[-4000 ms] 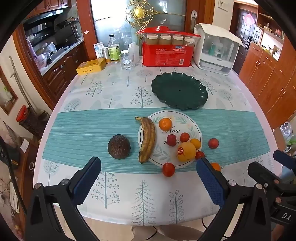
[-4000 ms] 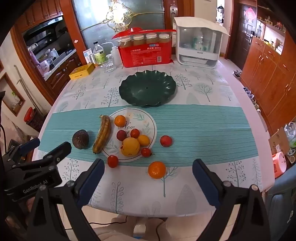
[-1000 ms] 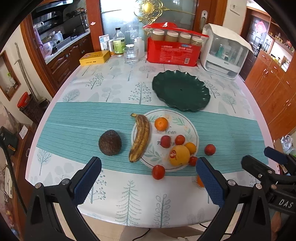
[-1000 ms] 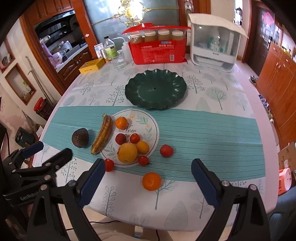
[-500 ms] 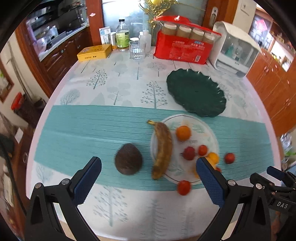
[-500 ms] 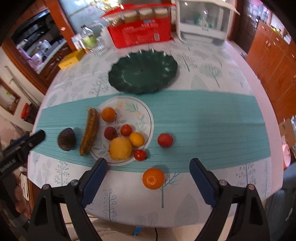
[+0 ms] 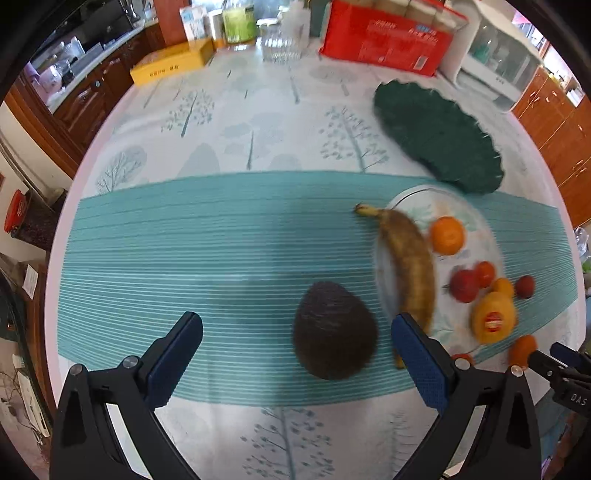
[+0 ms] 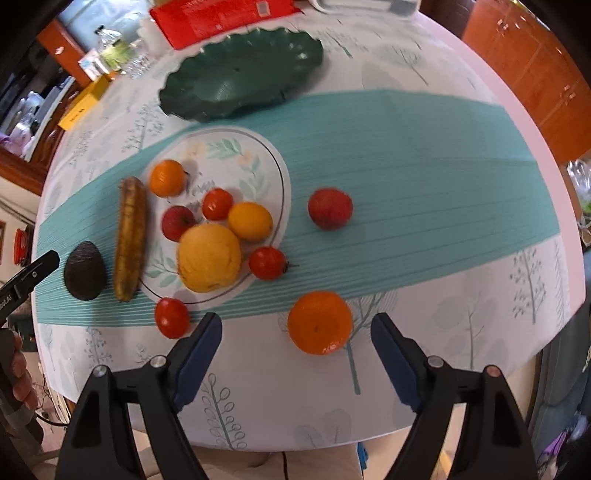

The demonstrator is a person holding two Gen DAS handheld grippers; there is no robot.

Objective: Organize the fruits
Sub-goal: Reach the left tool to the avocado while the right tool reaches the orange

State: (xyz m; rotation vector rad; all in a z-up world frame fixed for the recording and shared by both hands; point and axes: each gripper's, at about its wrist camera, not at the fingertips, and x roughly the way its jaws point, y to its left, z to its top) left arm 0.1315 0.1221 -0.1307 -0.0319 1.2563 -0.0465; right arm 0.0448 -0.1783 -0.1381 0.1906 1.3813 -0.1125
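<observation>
Kitchen table (image 7: 258, 122) with a tree-print cloth and teal runner fills the left wrist view. Left gripper (image 7: 295, 350) hangs with jaws spread wide, nothing held; avocado (image 7: 334, 330) lies between the tips, nearer the 3 o'clock finger. Banana (image 7: 408, 258) at 2 o'clock rests half on the white plate (image 7: 413, 195), close beside the avocado and tight for that finger. Green plate (image 7: 436, 136) at 1 o'clock is bare. Red box (image 7: 384, 33) and yellow box (image 7: 170, 64) stand at the far edge, out of the way.

Right wrist view: right gripper (image 8: 295, 350) also spread wide and empty, with an orange (image 8: 319, 321) just ahead between the tips. Loose on the cloth: tomato (image 8: 171, 317) at 9 o'clock, red fruit (image 8: 330, 208) at 12 o'clock. Several fruits sit on the white plate. Judging by this, sorting looks barely begun: nothing gripped, green plate unfilled, four pieces off any plate.
</observation>
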